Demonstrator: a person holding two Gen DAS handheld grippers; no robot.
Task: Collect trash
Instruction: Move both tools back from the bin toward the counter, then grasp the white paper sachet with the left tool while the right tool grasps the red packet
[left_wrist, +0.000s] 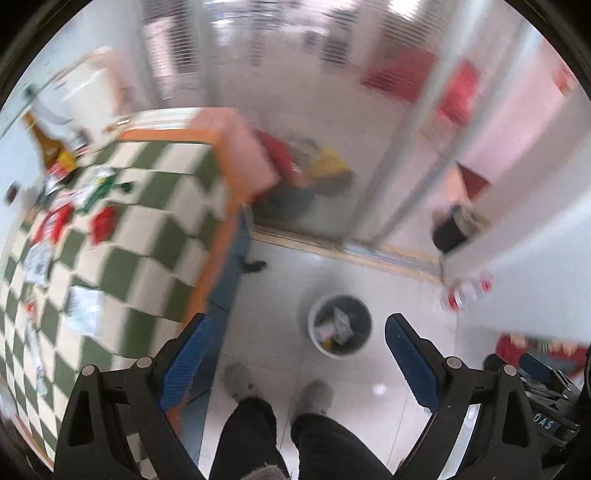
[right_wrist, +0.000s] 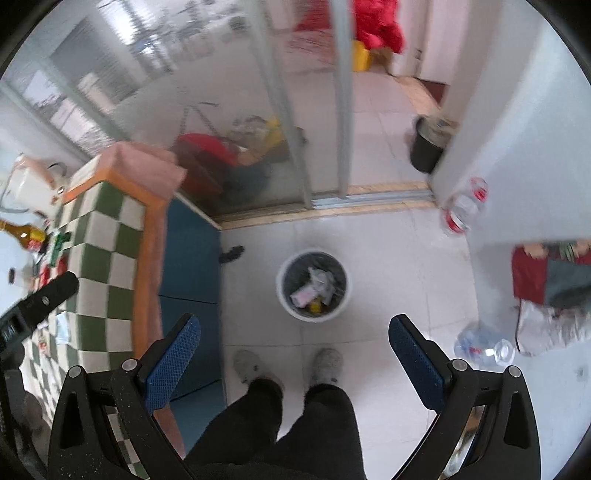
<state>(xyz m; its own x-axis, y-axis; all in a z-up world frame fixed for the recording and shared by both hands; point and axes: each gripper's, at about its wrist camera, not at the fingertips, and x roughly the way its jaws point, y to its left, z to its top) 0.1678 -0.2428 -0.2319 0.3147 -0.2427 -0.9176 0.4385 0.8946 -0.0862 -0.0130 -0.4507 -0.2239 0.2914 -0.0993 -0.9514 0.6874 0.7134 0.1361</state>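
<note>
A white trash bin (left_wrist: 340, 325) with a dark liner stands on the floor, holding several wrappers; it also shows in the right wrist view (right_wrist: 313, 284). My left gripper (left_wrist: 297, 332) is open and empty, high above the floor beside the bin. My right gripper (right_wrist: 293, 332) is open and empty above the floor, just in front of the bin. Red wrappers (left_wrist: 103, 221) and white paper scraps (left_wrist: 83, 304) lie scattered on the green-checked tabletop (left_wrist: 147, 236). A brown bottle (left_wrist: 46, 142) stands at its far left.
The table has an orange edge (right_wrist: 147, 236) and blue side panel (right_wrist: 190, 258). The person's feet (right_wrist: 288, 363) stand on the white tile floor. Plastic bottles (right_wrist: 484, 345) lie at right near a wall corner. A black bucket (right_wrist: 428, 147) stands by sliding glass doors (right_wrist: 325, 110).
</note>
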